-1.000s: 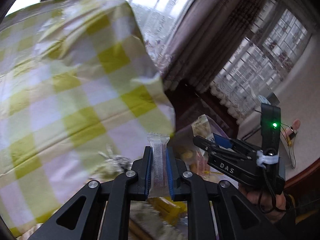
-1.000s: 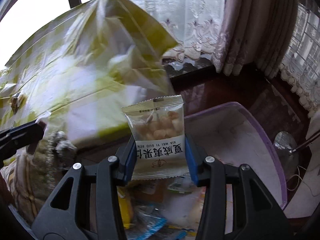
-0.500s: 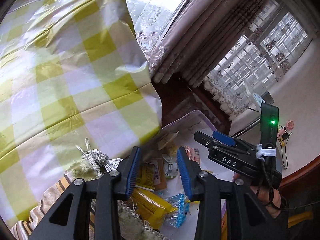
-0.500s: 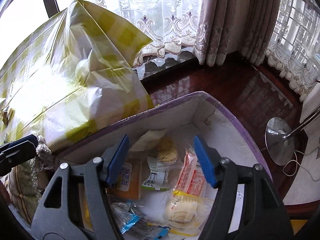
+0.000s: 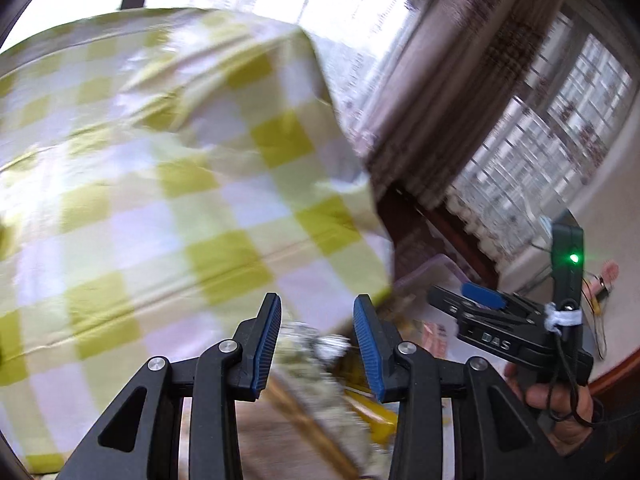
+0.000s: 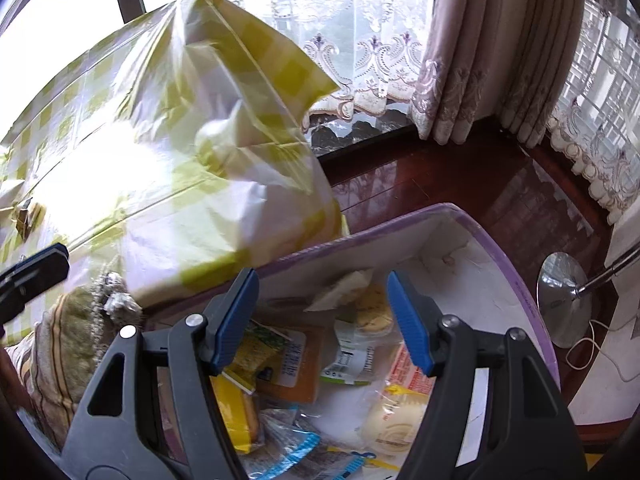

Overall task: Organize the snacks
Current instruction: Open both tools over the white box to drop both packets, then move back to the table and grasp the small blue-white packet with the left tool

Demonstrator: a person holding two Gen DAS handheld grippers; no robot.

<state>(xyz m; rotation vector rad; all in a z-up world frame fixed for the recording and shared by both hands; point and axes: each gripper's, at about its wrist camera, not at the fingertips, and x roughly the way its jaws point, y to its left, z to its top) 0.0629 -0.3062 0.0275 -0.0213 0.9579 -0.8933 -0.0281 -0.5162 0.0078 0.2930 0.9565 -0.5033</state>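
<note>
bin (image 6: 516, 276): on the wooden floor (image 6: 460, 184), its far rim toward the curtains (image 6: 480, 40). snack packets (image 6: 360, 344): piled inside the bin, from its near edge to its far wall. wrapped bundle (image 6: 168, 152): just beside the bin's left rim, standing higher than it. tasselled cushion (image 6: 68, 344): before the bundle, left of the bin's near corner. lamp base (image 6: 564, 296): on the floor right of the bin.
</note>
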